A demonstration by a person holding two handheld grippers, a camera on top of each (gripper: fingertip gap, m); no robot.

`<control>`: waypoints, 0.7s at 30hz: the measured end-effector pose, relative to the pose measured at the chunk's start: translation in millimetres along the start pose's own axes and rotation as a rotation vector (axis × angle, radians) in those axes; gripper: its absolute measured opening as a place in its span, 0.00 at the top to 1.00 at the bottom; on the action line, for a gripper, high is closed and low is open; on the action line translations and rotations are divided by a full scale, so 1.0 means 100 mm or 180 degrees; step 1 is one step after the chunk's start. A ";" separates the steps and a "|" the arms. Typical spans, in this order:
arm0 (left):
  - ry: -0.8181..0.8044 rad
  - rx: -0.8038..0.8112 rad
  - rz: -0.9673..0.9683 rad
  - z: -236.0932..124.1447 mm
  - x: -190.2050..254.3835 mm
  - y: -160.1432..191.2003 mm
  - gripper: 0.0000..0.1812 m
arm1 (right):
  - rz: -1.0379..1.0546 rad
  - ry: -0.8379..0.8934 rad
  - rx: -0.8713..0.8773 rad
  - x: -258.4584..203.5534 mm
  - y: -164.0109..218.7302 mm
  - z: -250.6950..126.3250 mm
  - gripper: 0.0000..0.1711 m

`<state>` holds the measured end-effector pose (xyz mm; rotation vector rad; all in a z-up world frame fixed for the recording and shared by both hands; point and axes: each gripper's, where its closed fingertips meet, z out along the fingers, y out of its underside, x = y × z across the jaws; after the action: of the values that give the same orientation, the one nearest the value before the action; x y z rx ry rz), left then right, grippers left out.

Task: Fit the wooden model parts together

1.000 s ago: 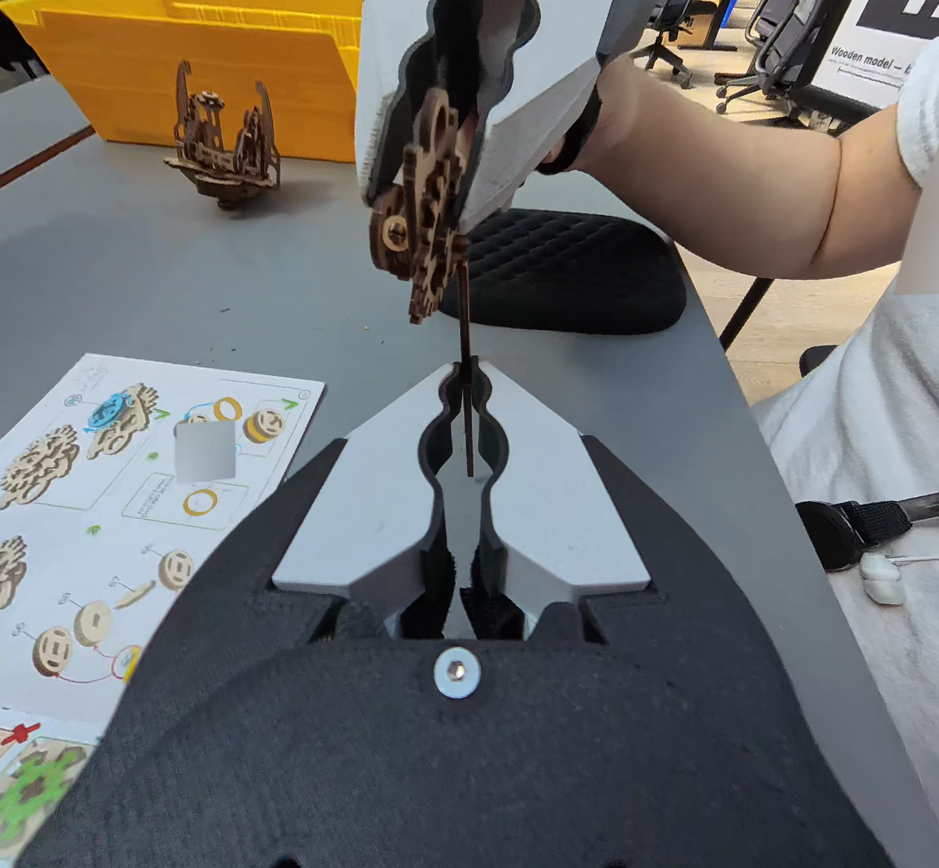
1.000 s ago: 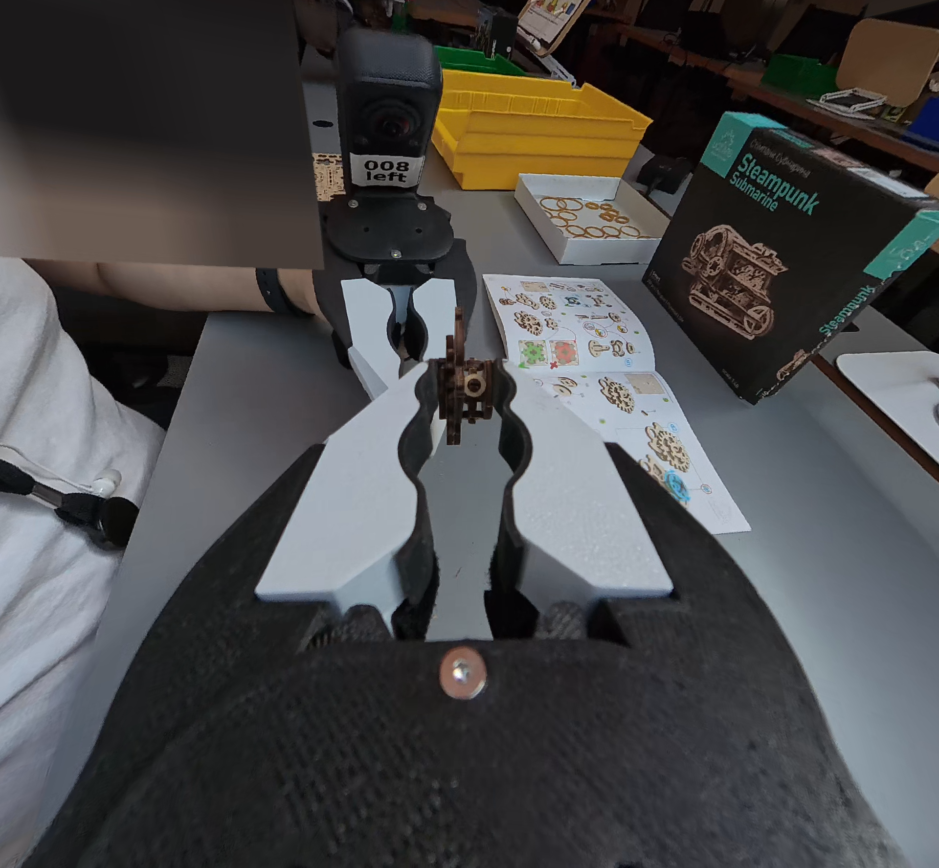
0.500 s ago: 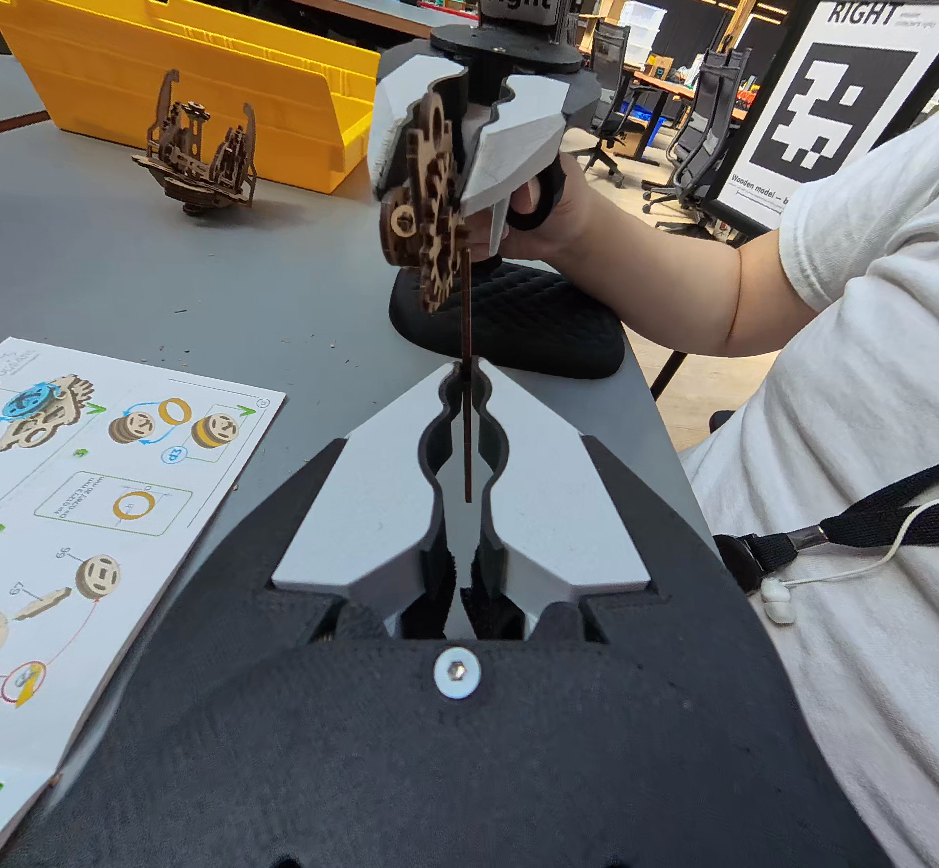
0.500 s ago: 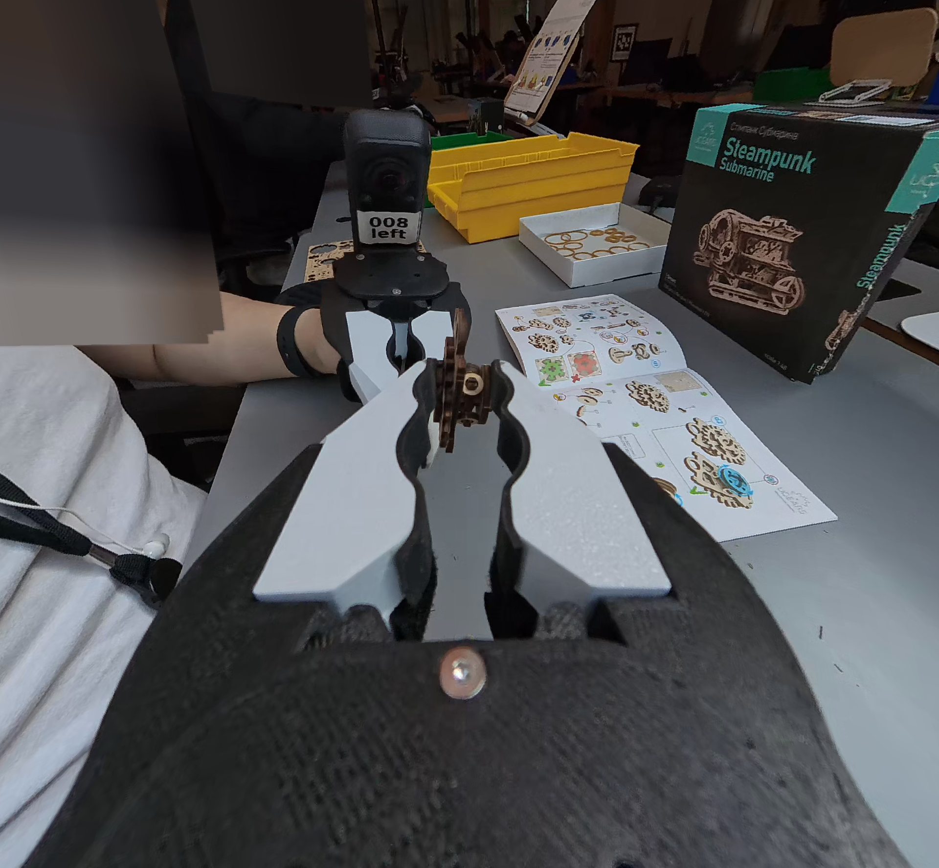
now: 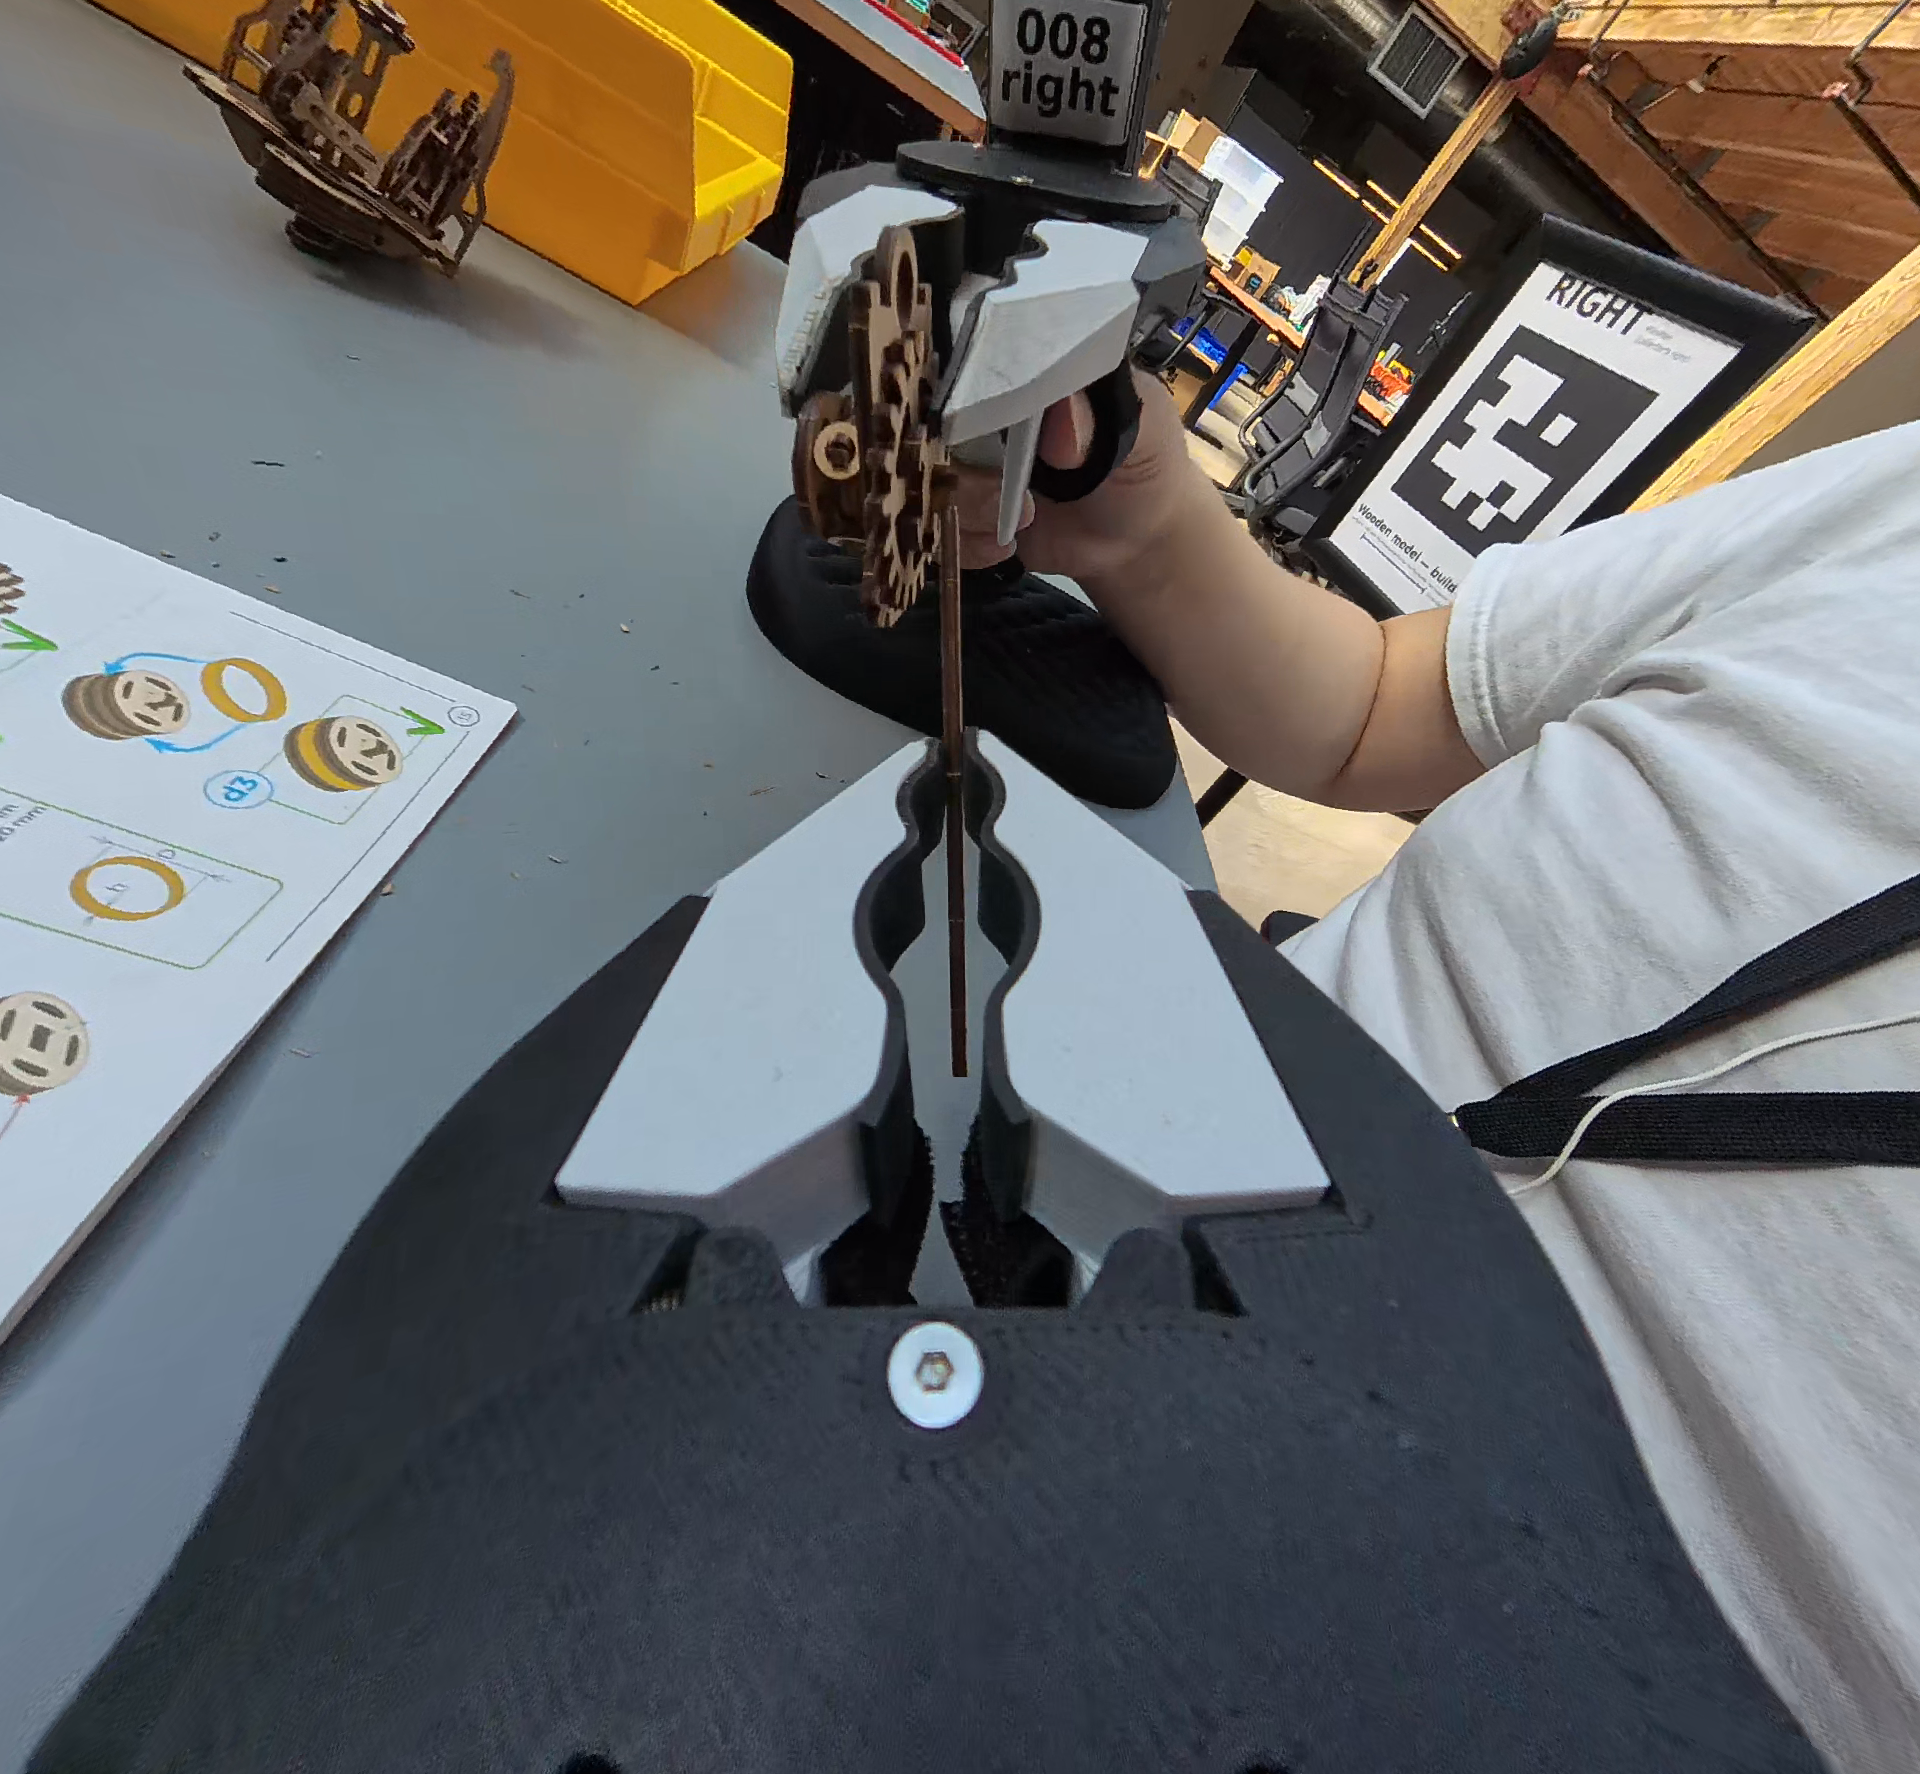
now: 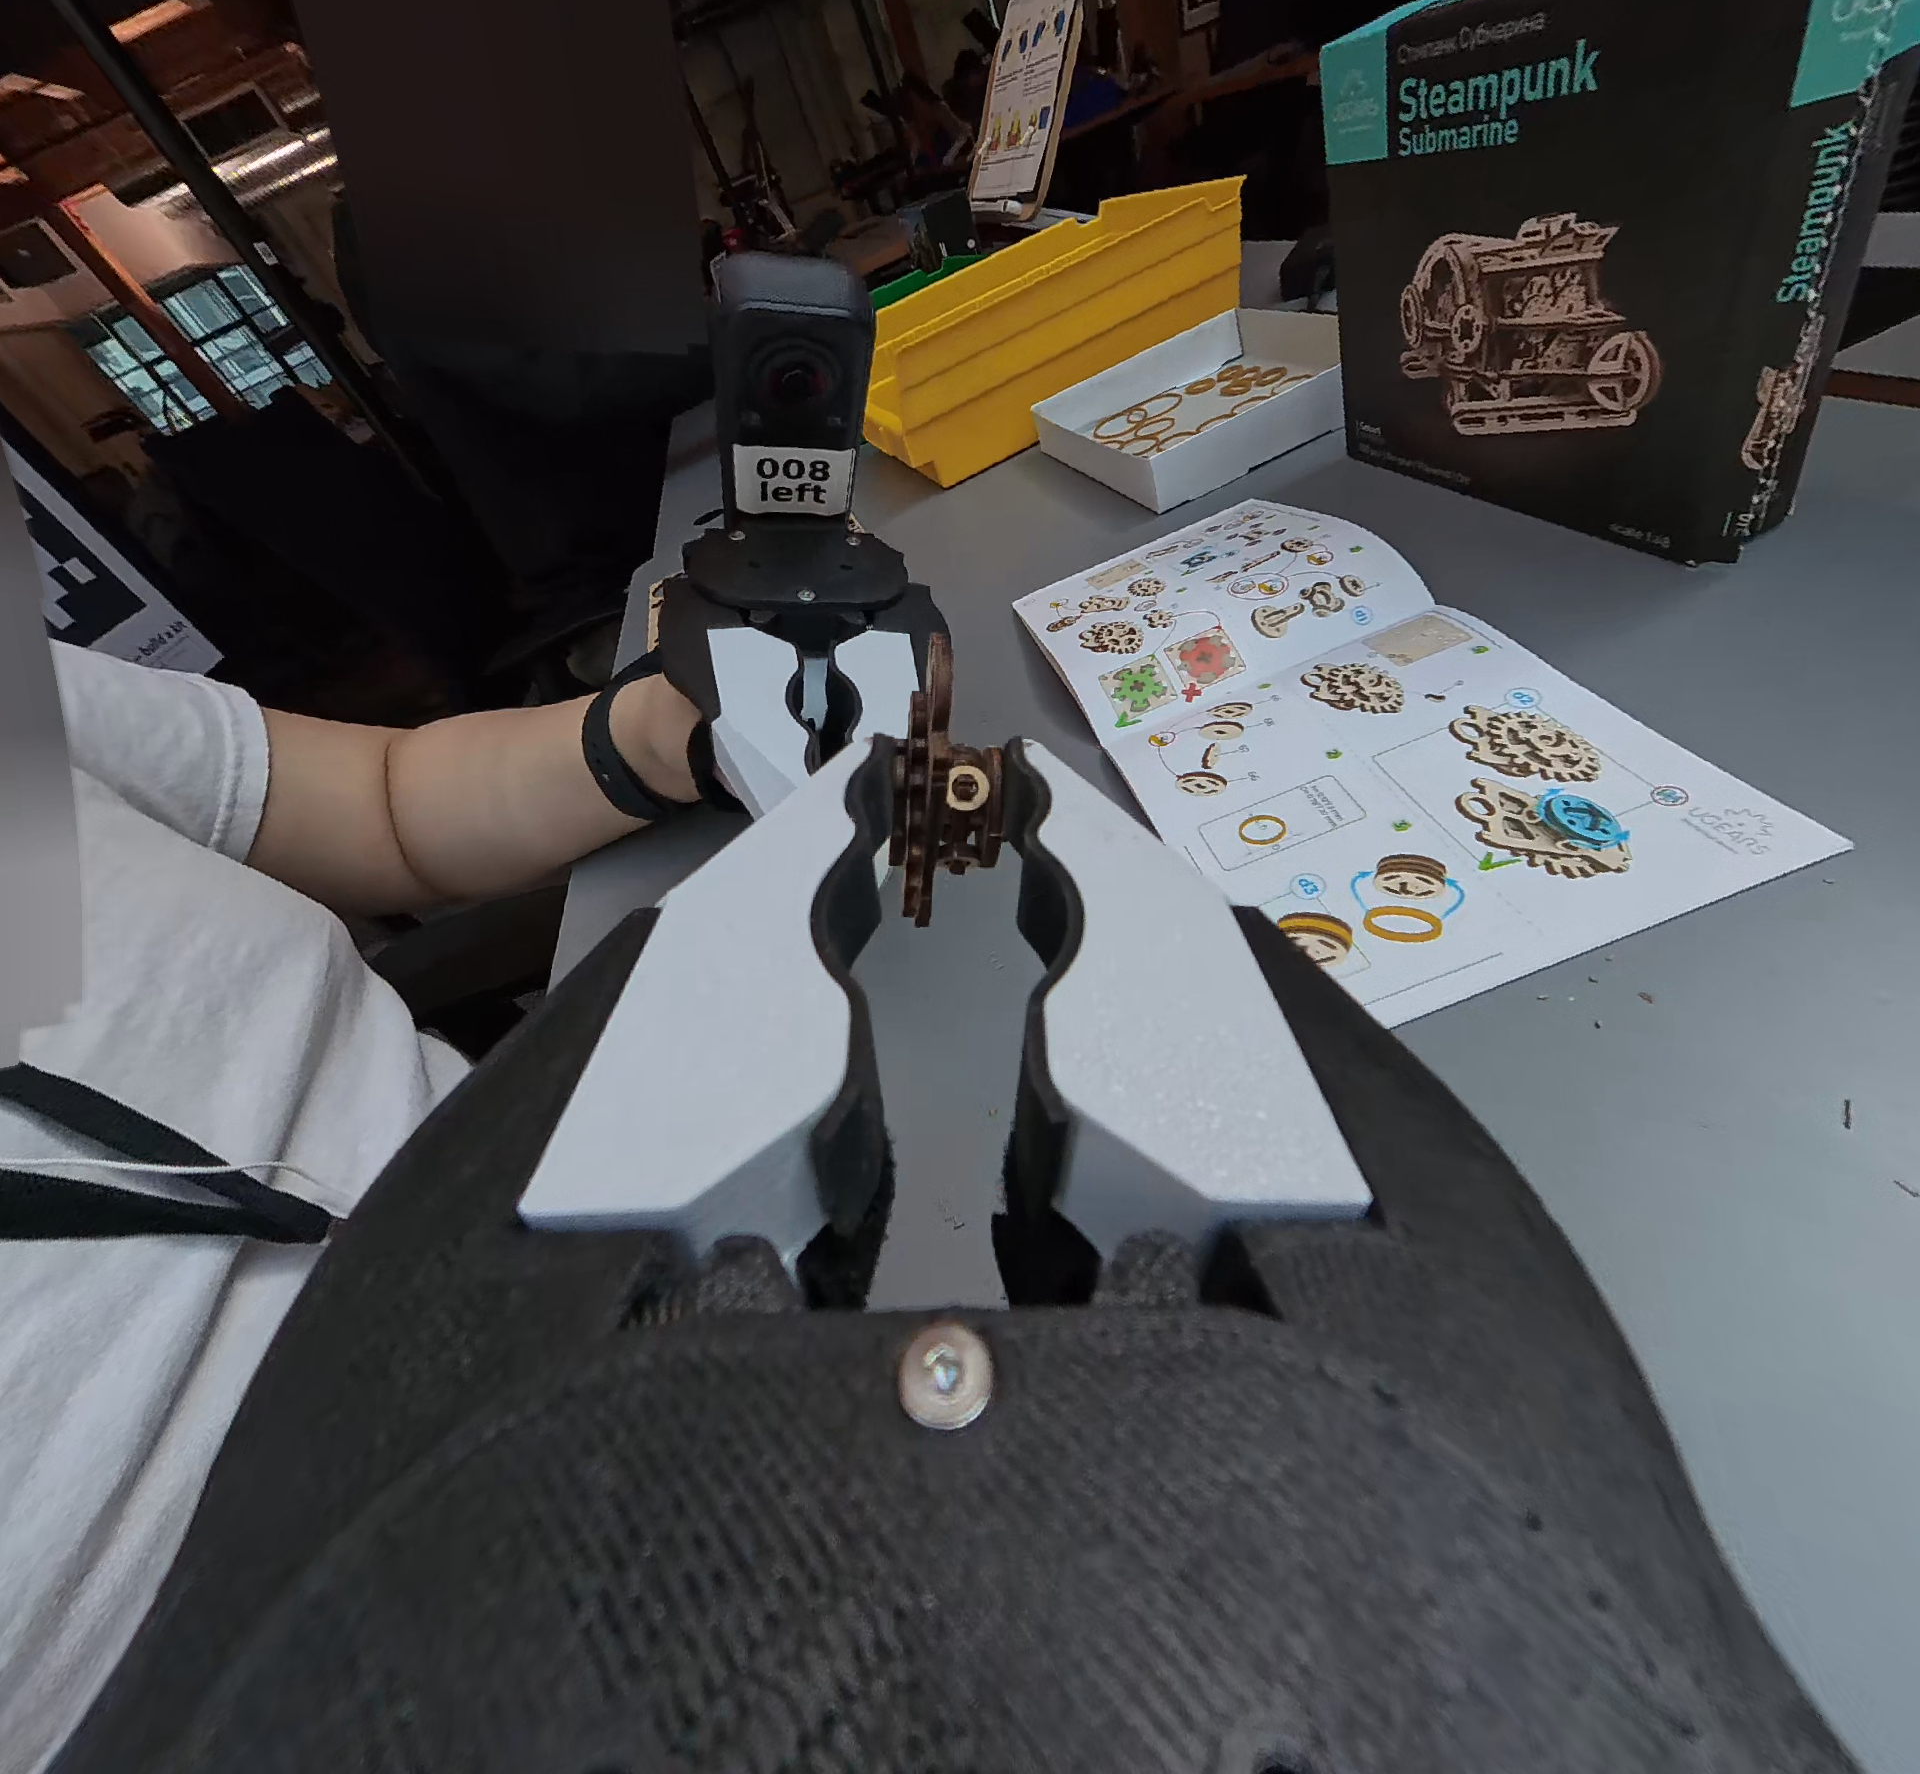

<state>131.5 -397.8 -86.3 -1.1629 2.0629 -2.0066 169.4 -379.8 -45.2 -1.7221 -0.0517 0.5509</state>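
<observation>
Grey tabletop (image 5: 436, 436) runs through a workshop of benches and office chairs, with a yellow bin (image 5: 582, 72) at eleven o'clock in the left wrist view and a half-built wooden model (image 5: 343, 93) standing just in front of it. An instruction booklet (image 6: 1382, 768) lies open at two o'clock in the right wrist view, a white tray of rings (image 6: 1195, 425) and the kit box (image 6: 1600, 270) beyond it.

Both tools hover above the table, facing each other. The right gripper (image 6: 951, 789) pinches a wooden gear cluster (image 6: 945, 810) between its tips. The left gripper (image 5: 951, 758) is pressed together on a thin wooden stick (image 5: 951, 872), which points to twelve o'clock and meets the cluster's lower edge; whether its tip has entered a hole I cannot tell.

Judging by this, the stick is being fed into the gears. It is slender and held only at the tips, so an off-axis push could bend or snap it, or make it slide back between the fingers. A skewed entry might also twist the cluster in its pinch.
</observation>
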 end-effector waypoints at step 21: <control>0.0208 0.0384 -0.0279 -0.12 0.07 -0.21 1.00 | -0.0016 0.0092 -0.0068 -0.02 -0.21 0.07 0.88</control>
<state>130.3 -389.4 -62.9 -1.2008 1.9194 -2.2027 170.2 -369.7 -25.6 -1.7501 -0.0414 0.5232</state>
